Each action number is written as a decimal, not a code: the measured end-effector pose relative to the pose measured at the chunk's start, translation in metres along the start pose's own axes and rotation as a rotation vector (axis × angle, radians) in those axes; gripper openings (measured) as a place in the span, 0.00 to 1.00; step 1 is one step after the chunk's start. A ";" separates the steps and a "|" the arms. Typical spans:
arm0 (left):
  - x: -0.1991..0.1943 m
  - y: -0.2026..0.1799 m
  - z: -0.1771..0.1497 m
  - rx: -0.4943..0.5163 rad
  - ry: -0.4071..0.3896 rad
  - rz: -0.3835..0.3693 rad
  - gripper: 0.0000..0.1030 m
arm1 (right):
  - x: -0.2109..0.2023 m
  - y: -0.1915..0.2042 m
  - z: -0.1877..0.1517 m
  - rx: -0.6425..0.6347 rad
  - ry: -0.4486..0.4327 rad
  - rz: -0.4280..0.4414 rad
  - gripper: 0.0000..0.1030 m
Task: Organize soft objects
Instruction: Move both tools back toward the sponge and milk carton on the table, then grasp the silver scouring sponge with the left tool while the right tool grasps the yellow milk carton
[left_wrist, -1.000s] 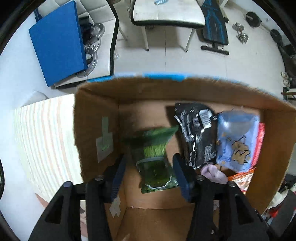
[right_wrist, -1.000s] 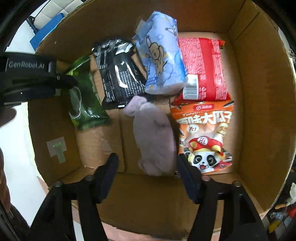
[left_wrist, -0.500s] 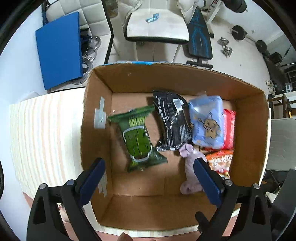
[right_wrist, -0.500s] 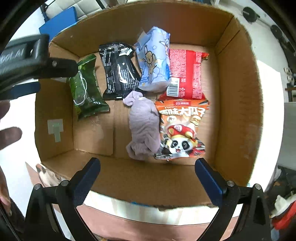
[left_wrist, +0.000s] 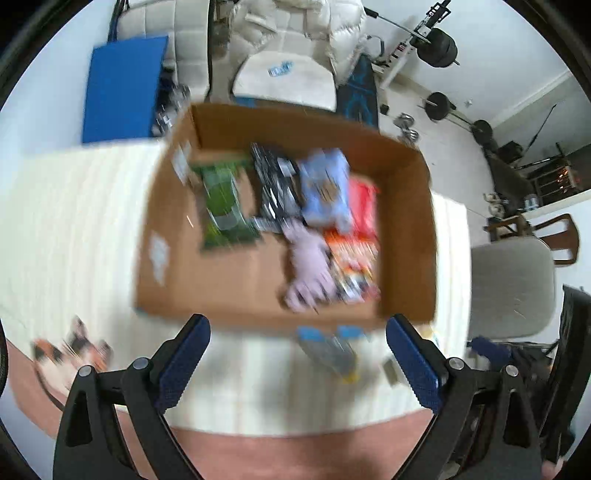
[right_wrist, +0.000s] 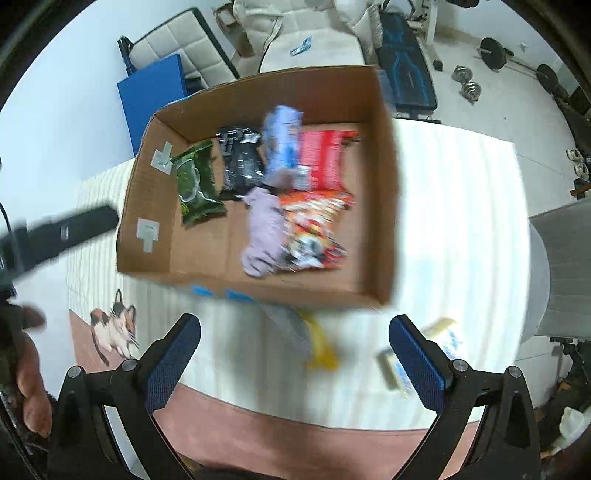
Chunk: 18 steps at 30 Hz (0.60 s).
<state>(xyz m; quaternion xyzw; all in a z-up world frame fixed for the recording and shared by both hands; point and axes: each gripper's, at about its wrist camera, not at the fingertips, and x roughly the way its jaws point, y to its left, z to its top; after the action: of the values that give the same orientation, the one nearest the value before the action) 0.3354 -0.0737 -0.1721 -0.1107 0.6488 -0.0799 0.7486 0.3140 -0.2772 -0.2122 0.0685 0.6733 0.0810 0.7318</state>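
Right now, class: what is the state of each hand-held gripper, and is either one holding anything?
Left hand-held gripper: open, holding nothing, above the table in front of the cardboard box.
Right hand-held gripper: open, holding nothing.

No print is legible on any packet (all motion-blurred).

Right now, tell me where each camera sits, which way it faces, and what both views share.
Left wrist: on the left gripper, above the table's near edge, looking forward and down into the cardboard box; only its own open blue-padded fingers show.
Right wrist: on the right gripper, likewise raised, facing the cardboard box; its open fingers show, plus the person's left hand holding the other gripper's dark body at the left edge.
Shared: the box, green packet, purple cloth, blue panel.
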 end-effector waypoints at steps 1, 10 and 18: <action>0.011 -0.003 -0.014 -0.014 0.026 -0.010 0.95 | -0.001 -0.008 -0.008 0.000 0.004 -0.017 1.00; 0.119 -0.038 -0.064 -0.089 0.234 -0.060 0.74 | 0.054 -0.090 -0.057 0.040 0.113 -0.123 1.00; 0.184 -0.056 -0.064 -0.129 0.277 0.030 0.74 | 0.094 -0.128 -0.069 0.213 0.164 -0.060 1.00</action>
<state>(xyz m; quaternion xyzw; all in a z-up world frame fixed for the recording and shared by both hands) 0.3002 -0.1805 -0.3410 -0.1370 0.7513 -0.0413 0.6443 0.2564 -0.3831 -0.3358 0.1185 0.7375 -0.0074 0.6649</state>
